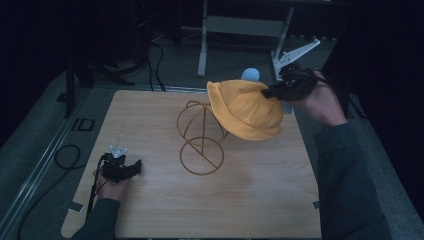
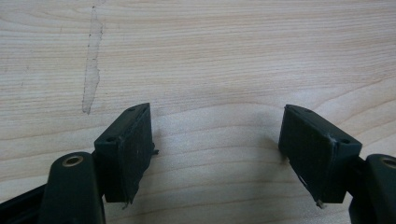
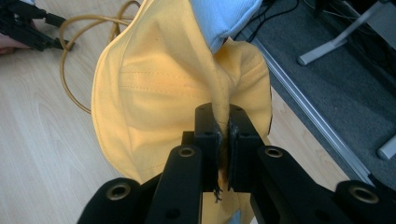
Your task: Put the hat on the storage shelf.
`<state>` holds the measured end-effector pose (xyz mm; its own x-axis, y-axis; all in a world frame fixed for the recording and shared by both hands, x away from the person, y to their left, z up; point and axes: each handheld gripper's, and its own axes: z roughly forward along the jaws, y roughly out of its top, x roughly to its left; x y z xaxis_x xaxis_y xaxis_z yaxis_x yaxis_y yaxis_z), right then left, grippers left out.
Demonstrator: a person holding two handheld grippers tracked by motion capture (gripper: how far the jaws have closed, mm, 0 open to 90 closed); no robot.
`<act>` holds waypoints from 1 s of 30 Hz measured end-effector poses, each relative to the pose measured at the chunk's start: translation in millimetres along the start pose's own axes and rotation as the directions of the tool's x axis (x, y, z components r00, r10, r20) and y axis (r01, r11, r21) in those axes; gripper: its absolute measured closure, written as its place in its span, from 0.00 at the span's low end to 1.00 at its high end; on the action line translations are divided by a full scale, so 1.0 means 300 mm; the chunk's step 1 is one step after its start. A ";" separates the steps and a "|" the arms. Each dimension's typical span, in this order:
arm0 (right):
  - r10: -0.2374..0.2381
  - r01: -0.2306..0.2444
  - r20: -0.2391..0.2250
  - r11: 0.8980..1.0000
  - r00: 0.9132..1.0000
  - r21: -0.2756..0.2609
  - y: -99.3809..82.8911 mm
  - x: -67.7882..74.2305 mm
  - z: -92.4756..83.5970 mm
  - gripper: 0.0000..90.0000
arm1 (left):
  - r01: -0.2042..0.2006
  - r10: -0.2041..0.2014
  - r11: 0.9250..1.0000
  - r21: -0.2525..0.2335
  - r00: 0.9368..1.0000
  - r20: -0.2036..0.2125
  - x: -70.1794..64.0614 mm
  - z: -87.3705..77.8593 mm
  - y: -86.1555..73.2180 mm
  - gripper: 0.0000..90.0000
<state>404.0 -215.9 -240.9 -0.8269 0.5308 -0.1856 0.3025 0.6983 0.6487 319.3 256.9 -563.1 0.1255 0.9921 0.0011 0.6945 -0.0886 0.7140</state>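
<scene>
A yellow bucket hat (image 1: 245, 107) with a pale blue lining (image 3: 219, 18) hangs in the air over the table's far right, beside the top of a gold wire hat stand (image 1: 200, 137). My right gripper (image 1: 272, 91) is shut on a fold of the hat's fabric (image 3: 223, 105), pinched between its jaws (image 3: 223, 135). The stand rises from a ring base in the middle of the table; the hat overlaps its upper right side. My left gripper (image 1: 131, 168) rests low at the table's front left, open, with bare wood between its pads (image 2: 130, 149).
The wooden table (image 1: 150, 210) stands on a dark grey floor. A white desk frame (image 1: 240, 30) and black cables (image 1: 65, 157) lie beyond and left of it. A faint scuff mark (image 2: 91, 70) runs along the wood ahead of the left gripper.
</scene>
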 end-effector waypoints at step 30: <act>-0.117 0.120 -0.082 0.992 0.990 0.028 0.238 0.162 0.217 0.94 | 0.001 -0.001 1.000 -0.002 1.000 0.002 0.000 0.001 0.000 0.29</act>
<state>416.4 -109.0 -251.7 -0.8929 0.4039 -0.1989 0.2144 0.7699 0.6010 319.6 256.9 -563.2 0.1260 0.9920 -0.0010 0.6934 -0.0873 0.7152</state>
